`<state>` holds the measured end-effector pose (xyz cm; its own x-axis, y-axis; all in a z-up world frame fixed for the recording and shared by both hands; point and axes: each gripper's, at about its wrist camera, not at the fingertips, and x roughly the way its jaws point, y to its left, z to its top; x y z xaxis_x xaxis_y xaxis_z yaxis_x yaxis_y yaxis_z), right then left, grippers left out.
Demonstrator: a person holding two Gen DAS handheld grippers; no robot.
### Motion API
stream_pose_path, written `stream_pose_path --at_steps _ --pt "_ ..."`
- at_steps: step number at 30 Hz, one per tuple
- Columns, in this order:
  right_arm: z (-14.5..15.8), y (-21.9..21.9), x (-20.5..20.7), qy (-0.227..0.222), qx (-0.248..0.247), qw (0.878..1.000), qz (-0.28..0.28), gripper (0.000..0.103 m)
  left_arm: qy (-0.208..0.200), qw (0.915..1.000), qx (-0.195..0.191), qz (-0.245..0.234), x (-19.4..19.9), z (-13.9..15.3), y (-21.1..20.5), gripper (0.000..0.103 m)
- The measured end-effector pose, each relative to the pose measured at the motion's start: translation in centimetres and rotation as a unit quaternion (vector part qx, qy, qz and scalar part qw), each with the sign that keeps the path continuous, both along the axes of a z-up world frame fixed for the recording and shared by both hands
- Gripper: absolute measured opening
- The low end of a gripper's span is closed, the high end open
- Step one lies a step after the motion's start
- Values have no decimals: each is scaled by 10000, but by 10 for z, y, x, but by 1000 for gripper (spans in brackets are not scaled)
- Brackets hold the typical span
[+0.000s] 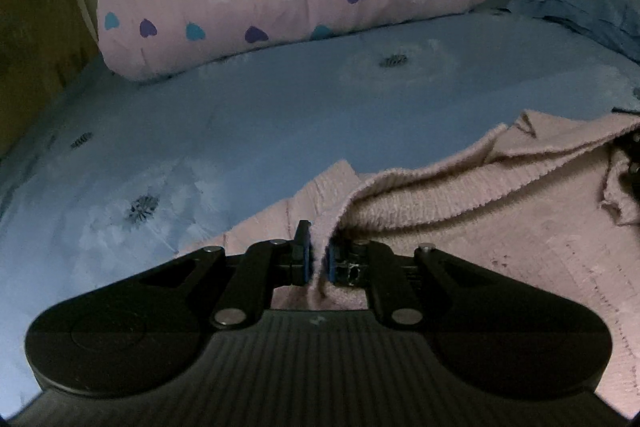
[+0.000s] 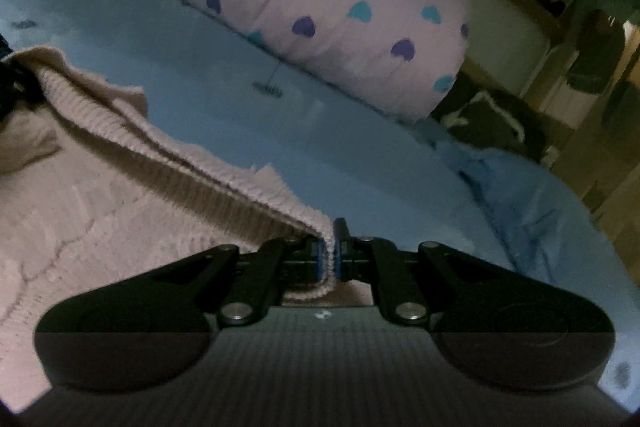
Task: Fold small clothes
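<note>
Pink knit sweater (image 1: 480,227) hem pinched by left gripper (image 1: 318,259) and right gripper (image 2: 330,259) fingers, over blue bedsheet (image 1: 240,115).

No readable text, label, brand, number or sign shows in either wrist view. The only candidate is a tiny pale mark on the ribbed black gripper body (image 1: 318,321), seen again in the right wrist view (image 2: 322,315), and it is too small and blurred to make out.
</note>
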<state>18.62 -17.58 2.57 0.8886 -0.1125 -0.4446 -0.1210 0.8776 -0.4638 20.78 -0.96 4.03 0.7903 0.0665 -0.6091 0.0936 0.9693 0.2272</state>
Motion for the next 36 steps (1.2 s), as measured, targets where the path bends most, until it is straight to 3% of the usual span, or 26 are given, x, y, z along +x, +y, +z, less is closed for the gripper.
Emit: stream_pose_path --at_steps 9,13,14,15,17,18,19,27,36 --pt "-2 -9 0 100 460 9989 -39 11 104 9999 -66 74 -1 3 -1 11" --pt "17 -27 -1 587 1544 9862 -75 11 34 9998 -142 162 -11 16 0 16" --pt "24 -31 -1 713 1727 9824 -16 12 39 9997 -153 194 -13 21 -1 22" --pt "29 -33 -1 777 1812 9804 19 14 60 9995 -186 228 -14 26 0 30" --pt "40 -37 -5 860 1961 9767 165 39 62 9992 -282 291 -16 36 2 43" --pt "45 -39 -10 844 2015 9755 267 46 42 9990 -331 295 -18 42 3 48" --pt "49 -41 -15 810 1988 9760 360 53 28 9989 -361 290 -19 47 3 49" --pt "66 -49 -35 838 1717 9803 497 54 -161 9979 -502 371 -46 74 -1 67" --pt "77 -44 -62 1302 1774 9726 749 54 -93 9990 -430 97 -81 91 -5 69"
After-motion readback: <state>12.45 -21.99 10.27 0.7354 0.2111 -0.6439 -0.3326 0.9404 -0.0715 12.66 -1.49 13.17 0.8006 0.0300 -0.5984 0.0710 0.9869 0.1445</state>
